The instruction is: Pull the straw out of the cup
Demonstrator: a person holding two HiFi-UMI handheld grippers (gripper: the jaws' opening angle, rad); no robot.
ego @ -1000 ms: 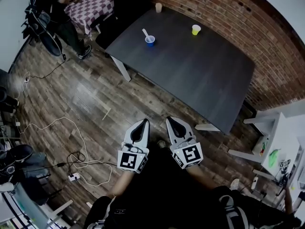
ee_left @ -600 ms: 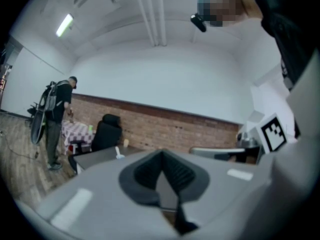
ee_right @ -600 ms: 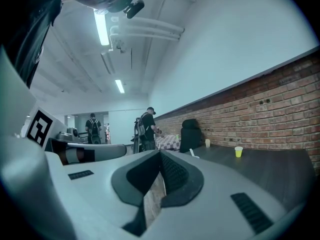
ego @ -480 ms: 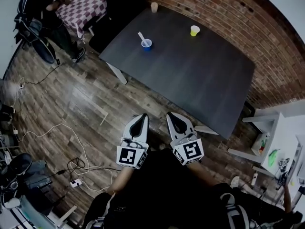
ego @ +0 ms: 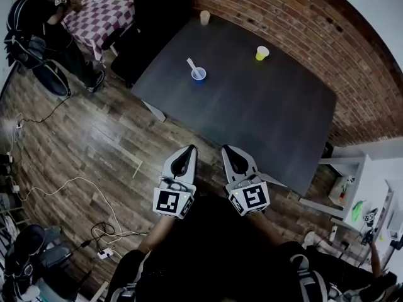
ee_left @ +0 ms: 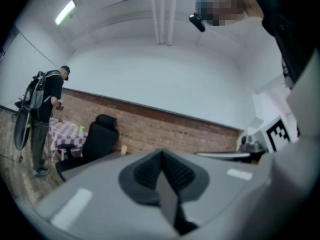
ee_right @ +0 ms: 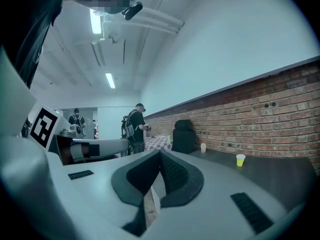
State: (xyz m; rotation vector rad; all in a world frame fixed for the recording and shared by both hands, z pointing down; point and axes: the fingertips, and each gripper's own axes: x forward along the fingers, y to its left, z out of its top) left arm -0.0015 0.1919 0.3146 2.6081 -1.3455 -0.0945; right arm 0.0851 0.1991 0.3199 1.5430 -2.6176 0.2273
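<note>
A blue cup (ego: 199, 75) with a white straw (ego: 191, 65) leaning up-left stands on the dark table (ego: 252, 112), toward its far left side. Both grippers hang near my body, well short of the table's near edge. My left gripper (ego: 187, 151) is shut with nothing in it; the left gripper view shows its jaws pressed together (ee_left: 161, 159). My right gripper (ego: 228, 150) is shut and empty too, jaws together (ee_right: 160, 159). The blue cup does not show in either gripper view.
A yellow cup (ego: 261, 53) (ee_right: 240, 160) and a pale cup (ego: 204, 17) (ee_right: 203, 147) stand near the brick wall. A black chair (ego: 154, 17) sits at the table's far left. A person with a backpack (ego: 38, 33) stands by a checkered table (ego: 94, 17). Cables (ego: 75, 194) lie on the wooden floor.
The view has shifted: the table and cups sit slightly lower and to the right in the head view. Both grippers stay shut, side by side, much where they were.
</note>
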